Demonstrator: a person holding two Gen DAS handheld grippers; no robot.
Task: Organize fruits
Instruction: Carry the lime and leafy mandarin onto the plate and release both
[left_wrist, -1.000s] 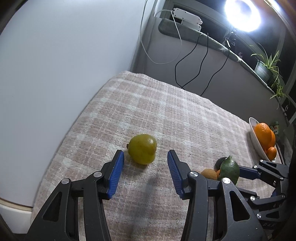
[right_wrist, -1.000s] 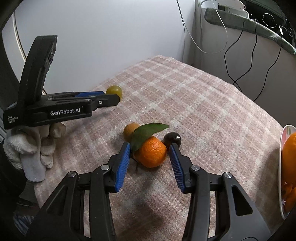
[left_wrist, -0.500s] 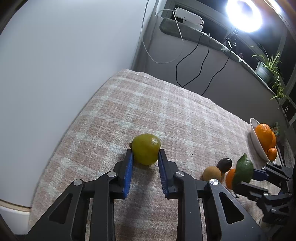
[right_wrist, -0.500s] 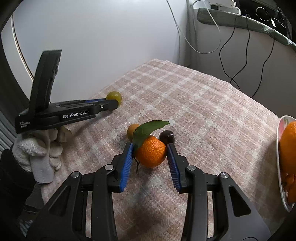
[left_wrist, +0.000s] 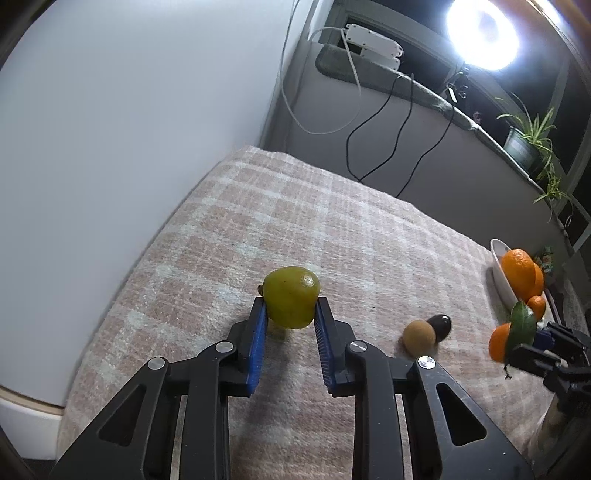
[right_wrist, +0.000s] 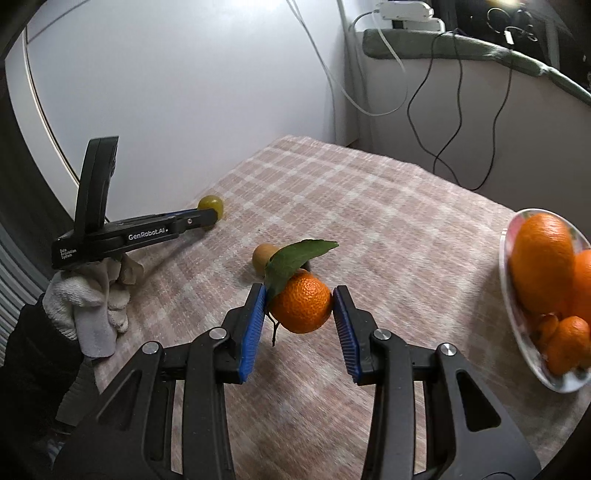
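Gripping green fruit (left_wrist: 291, 296) on blanket (left_wrist: 369, 236), your left gripper (left_wrist: 289, 319) pointed 12 o'clock, stem at 9. Right gripper (right_wrist: 300, 314) clamped tangerine (right_wrist: 301, 307), leaf (right_wrist: 291, 263) toward 12; bowl (right_wrist: 517, 325) at 3.

A yellow-green fruit (left_wrist: 291, 296) sits pinched between the left fingers (left_wrist: 258, 332), near their tips. A leafy mandarin (right_wrist: 301, 302) is clamped between the right fingers (right_wrist: 345, 332). A small brown fruit (left_wrist: 418, 336) touches a dark one (left_wrist: 441, 326), right of the left fingers.
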